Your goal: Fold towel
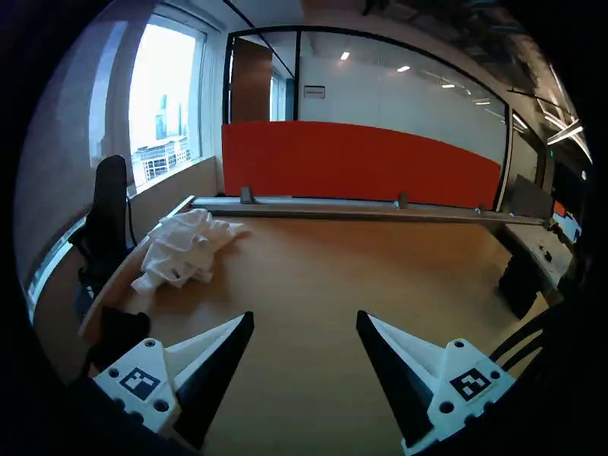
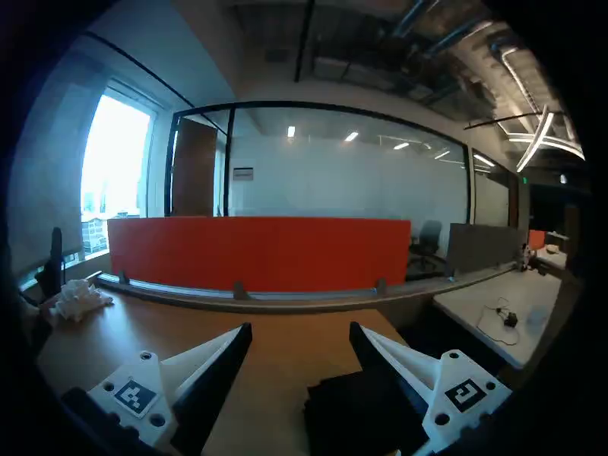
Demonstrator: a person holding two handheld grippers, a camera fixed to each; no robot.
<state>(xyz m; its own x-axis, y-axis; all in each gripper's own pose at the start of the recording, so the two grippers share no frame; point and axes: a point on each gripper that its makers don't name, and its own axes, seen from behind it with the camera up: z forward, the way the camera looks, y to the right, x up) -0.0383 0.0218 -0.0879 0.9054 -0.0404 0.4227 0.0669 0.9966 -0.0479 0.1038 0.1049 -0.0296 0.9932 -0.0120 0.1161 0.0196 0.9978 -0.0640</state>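
Left gripper view: towel (image 1: 186, 247) is a white crumpled heap on the wood desk (image 1: 327, 281), far-left part, near the desk's window-side edge and just short of the grey rail (image 1: 342, 209) under the orange divider (image 1: 357, 163). Heap is elongated; long axis runs diagonally from the near-left end by the desk edge up to the far-right end, which points toward the rail. Not flat, lots of bunched folds. Black chair (image 1: 106, 220) sits just beyond that edge, w/ the window (image 1: 159, 106) behind it.

Left gripper (image 1: 304, 315): fingers spread wide, nothing btwn them, above bare desk, well apart from the towel.

Right gripper view: towel (image 2: 76, 299) is small at far left, again by the divider end. Right gripper (image 2: 299, 328): fingers spread too, holding nothing. Black flat item (image 2: 357, 403) lies on the desk below its right finger; can't tell what it is. White desk (image 2: 494, 304) w/ a cable sits off to the right.
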